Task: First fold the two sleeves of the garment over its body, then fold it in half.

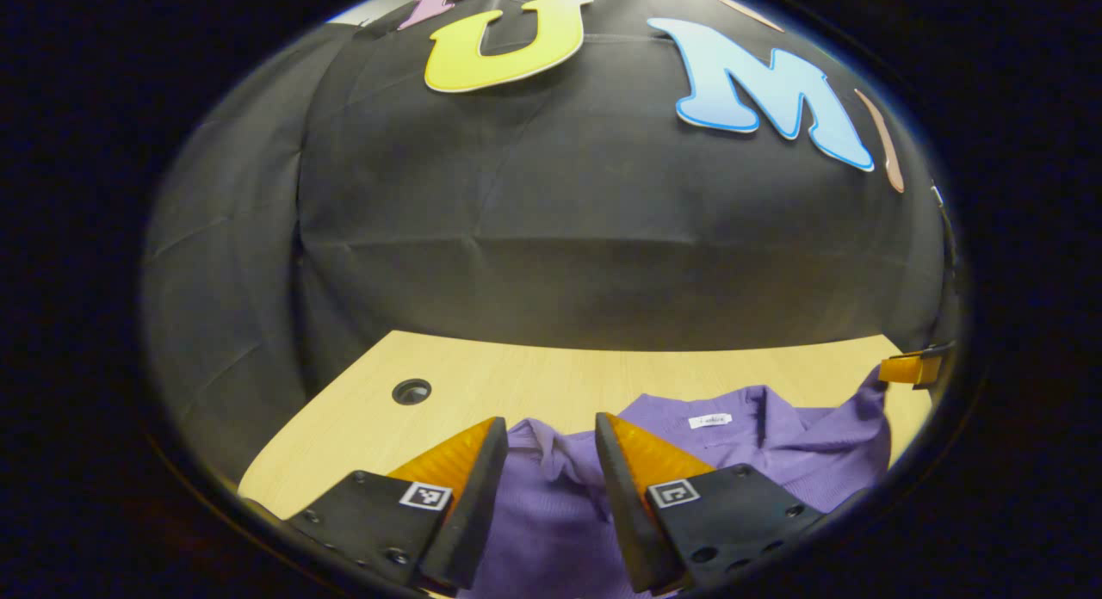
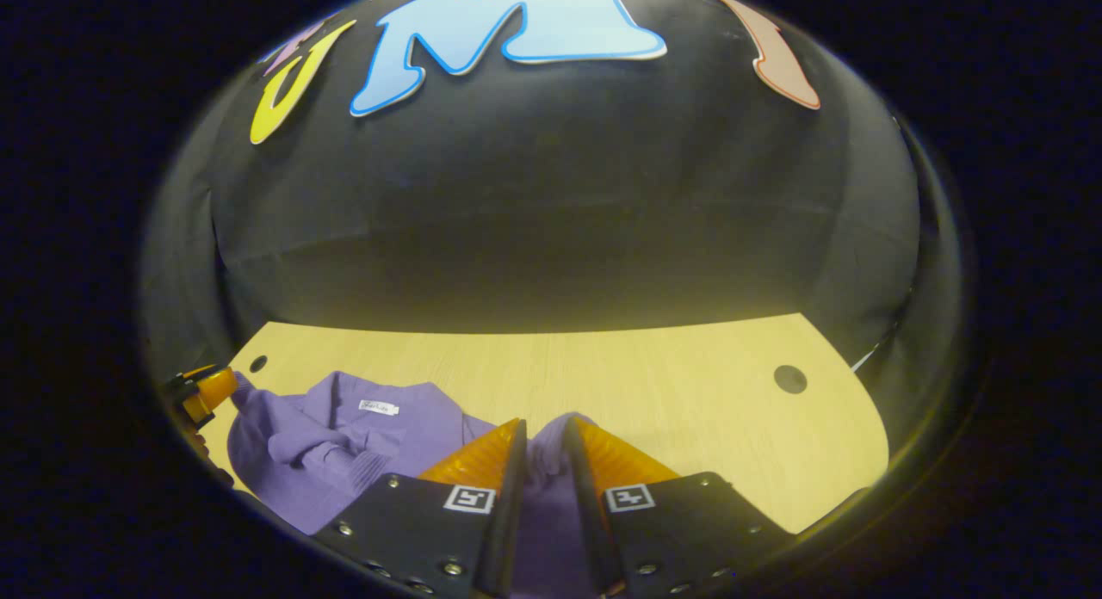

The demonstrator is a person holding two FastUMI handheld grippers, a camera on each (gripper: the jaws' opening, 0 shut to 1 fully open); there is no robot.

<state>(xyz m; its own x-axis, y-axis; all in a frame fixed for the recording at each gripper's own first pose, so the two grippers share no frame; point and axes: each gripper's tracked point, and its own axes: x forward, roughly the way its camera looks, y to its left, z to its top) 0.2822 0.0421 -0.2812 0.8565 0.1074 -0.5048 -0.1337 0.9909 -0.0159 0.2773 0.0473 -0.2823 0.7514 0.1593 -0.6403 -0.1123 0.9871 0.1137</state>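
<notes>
A purple knit garment lies crumpled on the light wooden table, collar and white neck label facing up. In the left gripper view, my left gripper has a bunch of the purple fabric between its fingers, near the garment's left side. My right gripper shows at the far right, with a peak of fabric rising to it. In the right gripper view, my right gripper is shut on a fold of the garment. My left gripper sits at the far left, holding a raised point of cloth.
The table has round cable holes, one near its left end and one near its right end. Black cloth walls close the booth behind and at both sides. Bare tabletop runs between the garment and the back wall.
</notes>
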